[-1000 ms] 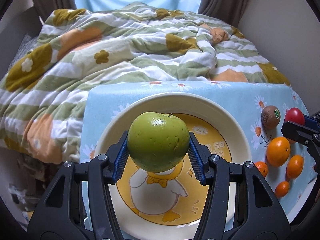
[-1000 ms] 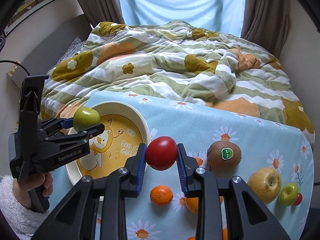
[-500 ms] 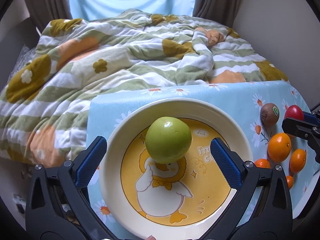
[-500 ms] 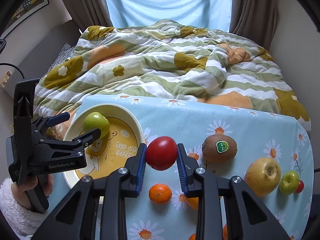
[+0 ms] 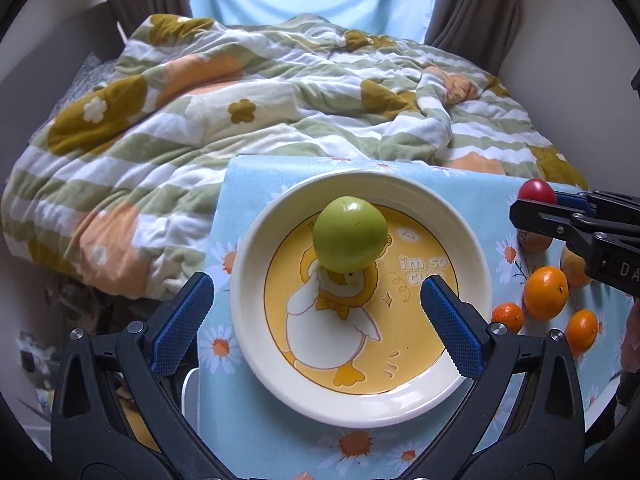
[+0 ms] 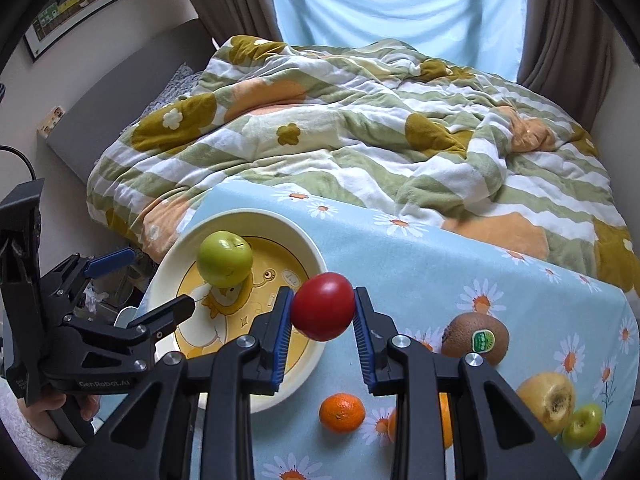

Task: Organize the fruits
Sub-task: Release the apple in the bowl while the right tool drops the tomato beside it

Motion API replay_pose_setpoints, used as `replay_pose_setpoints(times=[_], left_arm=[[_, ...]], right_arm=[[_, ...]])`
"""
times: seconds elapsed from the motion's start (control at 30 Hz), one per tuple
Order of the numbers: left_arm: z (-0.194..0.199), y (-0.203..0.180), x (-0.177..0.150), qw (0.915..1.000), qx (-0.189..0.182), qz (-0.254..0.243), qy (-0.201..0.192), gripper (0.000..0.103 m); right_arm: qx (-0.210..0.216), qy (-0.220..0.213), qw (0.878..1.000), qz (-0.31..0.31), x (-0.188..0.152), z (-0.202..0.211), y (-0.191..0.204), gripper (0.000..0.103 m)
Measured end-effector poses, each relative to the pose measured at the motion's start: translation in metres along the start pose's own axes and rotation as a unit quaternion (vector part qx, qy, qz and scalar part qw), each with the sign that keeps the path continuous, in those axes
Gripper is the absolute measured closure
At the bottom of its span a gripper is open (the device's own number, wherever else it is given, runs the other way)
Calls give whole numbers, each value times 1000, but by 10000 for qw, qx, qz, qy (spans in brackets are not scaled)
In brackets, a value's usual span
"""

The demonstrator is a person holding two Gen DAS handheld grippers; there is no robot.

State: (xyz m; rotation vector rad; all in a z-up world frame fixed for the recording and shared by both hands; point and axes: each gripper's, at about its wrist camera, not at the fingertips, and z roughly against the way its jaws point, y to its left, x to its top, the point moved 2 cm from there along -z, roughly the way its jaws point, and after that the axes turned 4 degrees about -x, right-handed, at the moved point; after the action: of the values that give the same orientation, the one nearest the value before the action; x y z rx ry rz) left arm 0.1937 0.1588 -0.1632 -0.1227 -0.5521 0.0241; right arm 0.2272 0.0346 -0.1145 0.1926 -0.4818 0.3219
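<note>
Left wrist view: left gripper (image 5: pixel 316 312) jaws stand wide, nothing between them. Green apple (image 5: pixel 349 234) sits free in the cream plate (image 5: pixel 476 248), on the duck print. Plate text reads "i'm so cu…", the rest hidden by a blue pad. Only part of the right gripper (image 5: pixel 536 210) shows at the edge, with a red fruit (image 5: pixel 537 190) at its tip and a few oranges (image 5: pixel 545 292) below it.

Right wrist view: right gripper (image 6: pixel 322 312) jaws clamp the red fruit above the plate's near rim. This view alone shows the kiwi (image 6: pixel 475 338) with a green sticker, unreadable; a yellow pear (image 6: pixel 547 400); a small green apple (image 6: pixel 582 426); a mandarin (image 6: pixel 342 413), all on the daisy-print cloth (image 6: pixel 400 264) on the desk. Left gripper body reads "GenRobot.AI". Bed quilt (image 6: pixel 360 128) lies behind.
</note>
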Motion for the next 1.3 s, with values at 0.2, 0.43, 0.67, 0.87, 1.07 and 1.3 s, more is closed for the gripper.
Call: replay_pose_setpoints(times=[0.2,0.43,0.67,0.87,1.07,1.3], left_arm=[[11,13,-17,9995,133,301,8,0],[13,27,-36,9980,214,595,49,0],[13,34,-43,9969,174,767,46,0],[15,36,-41,9970,126,769,22,0],[22,35,-39,9975,94,703,-4,0],[42,33,-32,9987,39,504,-47,0]], right_arm=[[243,172,9983,496,10,-29,20,76],[382,286,9952,851,19,-61,35,76],[303,289,9923,1164,21,-70,45,63],[344,104,9923,1187,20,-59,49,6],[322,34,9936,1085,15,-49,49,6],[221,-46,9968,771,15,-20,48,6]])
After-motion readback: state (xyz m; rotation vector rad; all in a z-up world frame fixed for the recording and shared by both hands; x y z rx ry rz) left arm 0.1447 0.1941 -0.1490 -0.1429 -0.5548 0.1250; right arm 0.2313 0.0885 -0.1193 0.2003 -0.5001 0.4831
